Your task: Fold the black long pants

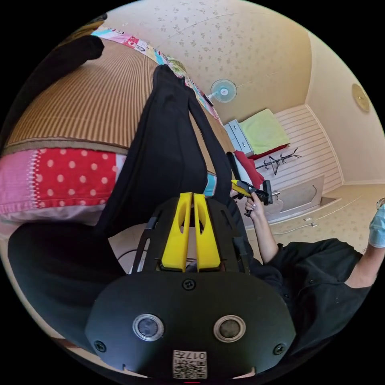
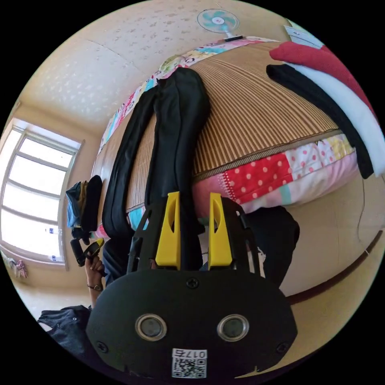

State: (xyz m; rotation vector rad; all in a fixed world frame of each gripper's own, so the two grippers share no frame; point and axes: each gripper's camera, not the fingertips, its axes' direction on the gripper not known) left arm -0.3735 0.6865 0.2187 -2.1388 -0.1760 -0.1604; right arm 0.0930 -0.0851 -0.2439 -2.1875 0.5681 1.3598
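Pants [image 1: 168, 152] stretched from mat [image 1: 92, 108] at upper centre down to left gripper [image 1: 191, 196] at lower centre; jaws nearly closed, grip on cloth not discernible. In right gripper view, right gripper [image 2: 194, 196] jaws parted, pants [image 2: 176, 132] running between them, contact unclear.

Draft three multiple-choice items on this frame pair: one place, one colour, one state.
1. Where do the black pants lie?
A. Across the striped mat on the bed, hanging over its edge
B. Folded on the floor
C. On a chair

2. What colour are the gripper fingers?
A. Blue
B. Yellow
C. White

3. How do the jaws of the left gripper stand?
A. Wide apart
B. Nearly together, by the pants' dark cloth
C. Holding a red towel

Key: 1 A, both views show the legs stretched along the mat and dropping past the bed edge. 2 B, yellow in both views. 3 B, the left gripper view shows a thin slit between them.
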